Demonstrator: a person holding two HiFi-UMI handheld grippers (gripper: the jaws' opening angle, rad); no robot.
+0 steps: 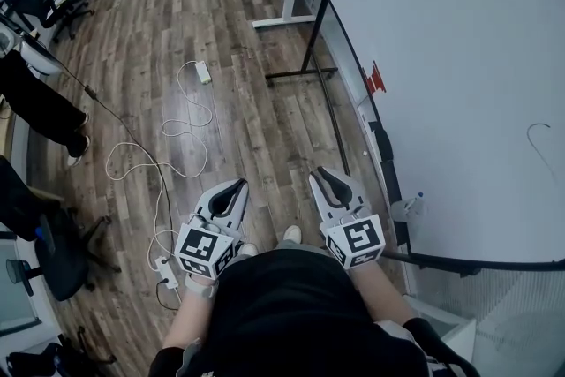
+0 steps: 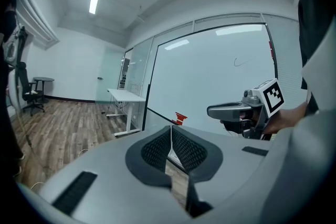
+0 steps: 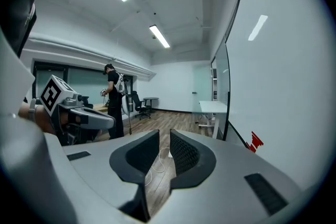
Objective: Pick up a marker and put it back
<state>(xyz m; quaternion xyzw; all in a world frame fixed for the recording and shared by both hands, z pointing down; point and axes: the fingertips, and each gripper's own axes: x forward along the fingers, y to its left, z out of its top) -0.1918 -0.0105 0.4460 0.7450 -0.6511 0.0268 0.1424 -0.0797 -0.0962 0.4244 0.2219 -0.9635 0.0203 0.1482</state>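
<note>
**Holding both grippers short of the marker**

Left gripper (image 2: pixel 170 131) has its ribbed pads pressed together on nothing. Right gripper (image 3: pixel 164 136) shows a clear gap between its pads, with only floor behind it. Both hang at the person's waist, just beside the whiteboard (image 1: pixel 459 57). Ahead of the right gripper, near the board's lower edge, a marker (image 1: pixel 415 199) seems to stand tilted in a small white holder (image 1: pixel 402 211); neither gripper touches it. It shows as a slim pale stick with a blue end, too small to tell more. Judging by that, it should be light, stiff and smooth, apt to swivel or slip between the pads. It is best taken across the barrel near its middle, below the blue end, with the right gripper.
</note>
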